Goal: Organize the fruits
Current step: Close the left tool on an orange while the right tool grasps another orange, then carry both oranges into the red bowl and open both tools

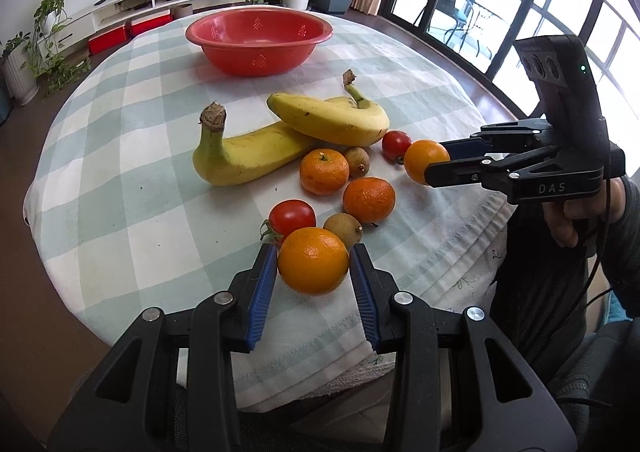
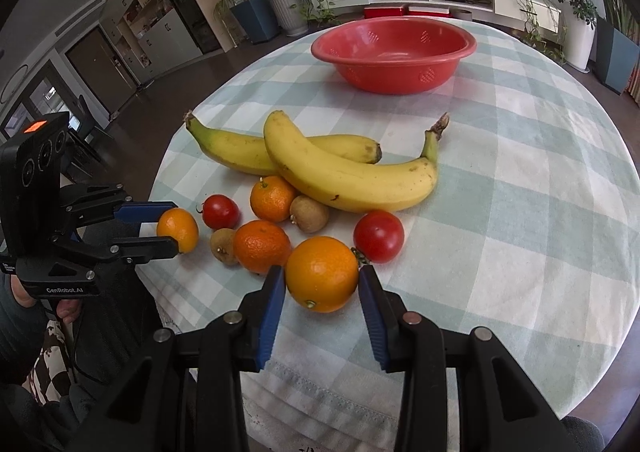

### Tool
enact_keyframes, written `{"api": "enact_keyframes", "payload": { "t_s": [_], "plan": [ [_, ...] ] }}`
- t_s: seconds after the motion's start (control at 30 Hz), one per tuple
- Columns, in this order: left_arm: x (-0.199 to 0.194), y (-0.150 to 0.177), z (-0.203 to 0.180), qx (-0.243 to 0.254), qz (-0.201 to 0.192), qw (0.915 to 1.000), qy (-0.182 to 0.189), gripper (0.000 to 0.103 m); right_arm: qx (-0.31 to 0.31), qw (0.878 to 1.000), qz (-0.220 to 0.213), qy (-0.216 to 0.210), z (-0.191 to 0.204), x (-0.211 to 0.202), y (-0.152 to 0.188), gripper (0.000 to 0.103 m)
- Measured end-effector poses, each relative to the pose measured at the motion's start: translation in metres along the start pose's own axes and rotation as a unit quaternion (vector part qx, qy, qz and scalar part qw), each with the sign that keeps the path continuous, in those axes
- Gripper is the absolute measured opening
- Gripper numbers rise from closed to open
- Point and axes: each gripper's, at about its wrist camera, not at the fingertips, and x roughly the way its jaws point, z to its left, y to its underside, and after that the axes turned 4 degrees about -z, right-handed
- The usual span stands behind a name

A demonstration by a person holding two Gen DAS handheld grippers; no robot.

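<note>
1. The red bowl [image 2: 394, 52] stands at the far side of the table [image 2: 540, 180] and nothing is visible inside it, so I judge that the sorting has hardly begun.
2. All the fruit lies on the checked cloth, well apart from the bowl: two bananas [image 1: 280, 140] crossed one over the other, and in front of them the oranges, two tomatoes [image 1: 292, 215] and two small brown fruits [image 1: 343, 227] (I cannot say what kind they are).
3. The left hand-held gripper [image 1: 313, 264] has one orange [image 1: 313, 261] between its blue pads. The jaws stand close on both sides, but whether they already press on it I cannot tell.
4. The right hand-held gripper [image 2: 322, 278] is in the same position around another orange [image 2: 322, 273], at the near edge of the group; again the contact is not certain.
5. What is left, in my opinion, is nearly everything: to lift these two oranges, carry them to the bowl, and then bring the other pieces.
</note>
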Motion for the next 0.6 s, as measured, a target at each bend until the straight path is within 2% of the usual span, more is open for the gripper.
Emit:
{"api": "enact_keyframes", "payload": {
  "t_s": [0.17, 0.3, 0.47, 0.6],
  "plan": [
    [-0.018, -0.014, 0.014, -0.021, -0.025, 0.9994, 0.007, 0.035, 0.018, 1.000, -0.021, 0.012, -0.014, -0.013, -0.006, 0.041],
    [-0.032, -0.033, 0.034, -0.034, -0.047, 0.9983, -0.005, 0.035, 0.036, 0.998, -0.040, 0.026, -0.032, -0.026, -0.016, 0.041],
    [-0.047, -0.077, 0.065, -0.047, -0.082, 0.9953, -0.023, 0.035, 0.043, 0.995, -0.075, 0.048, -0.055, -0.046, -0.047, 0.041],
    [-0.050, -0.127, 0.082, -0.039, -0.103, 0.9935, -0.029, 0.035, 0.054, 0.991, -0.108, 0.061, -0.075, -0.057, -0.085, 0.041]
  ]
}}
